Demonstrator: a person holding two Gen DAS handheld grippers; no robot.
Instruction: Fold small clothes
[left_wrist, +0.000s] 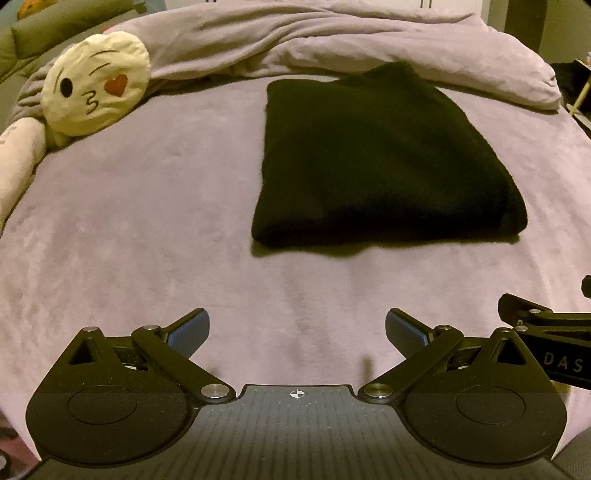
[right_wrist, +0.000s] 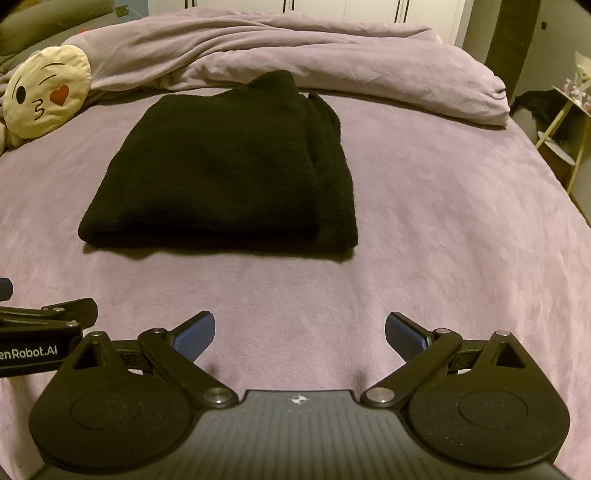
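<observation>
Black sweater (left_wrist: 380, 162) lies folded in a thick rectangle on the purple bedspread (left_wrist: 129, 221), well ahead of me. My left claw (left_wrist: 297, 334) and right claw (right_wrist: 299, 334) hover spread, empty. Folding looks finished; next, maybe one squaring tuck.

Emoji pillow (left_wrist: 96, 81) (kissing face) beside rumpled, probably duvet, bedding (left_wrist: 332, 40).

Left gripper (left_wrist: 297, 332), right gripper (right_wrist: 300, 334) — jaws wide apart, side by side.

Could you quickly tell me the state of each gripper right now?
Left gripper: open, holding nothing.
Right gripper: open, holding nothing.
</observation>
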